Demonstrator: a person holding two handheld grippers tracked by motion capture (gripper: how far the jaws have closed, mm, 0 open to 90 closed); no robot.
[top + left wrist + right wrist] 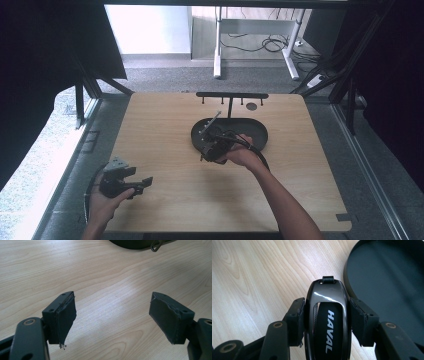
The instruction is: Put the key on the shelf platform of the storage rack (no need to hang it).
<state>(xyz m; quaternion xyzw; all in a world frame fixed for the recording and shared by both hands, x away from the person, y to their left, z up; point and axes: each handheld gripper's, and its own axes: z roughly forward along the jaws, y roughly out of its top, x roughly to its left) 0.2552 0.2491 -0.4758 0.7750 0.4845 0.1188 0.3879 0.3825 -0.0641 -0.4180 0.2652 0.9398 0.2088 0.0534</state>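
A glossy black car key fob [327, 322] with white HAVAL lettering and a small loop at its tip sits between the jaws of my right gripper [327, 302], which is shut on it. In the high view that gripper [207, 152] hovers at the front left rim of a black oval tray [255, 135] in the middle of the table. My left gripper [146, 182] is near the table's front left corner. In the left gripper view its jaws [112, 297] stand wide open over bare wood with nothing between them.
A black T-shaped rack [231, 95] with small hooks stands behind the tray, and a dark round disc [251, 106] lies beside it. A thin grey metal piece [212, 122] lies across the tray's left end. The wooden tabletop [165, 130] has open room left and front.
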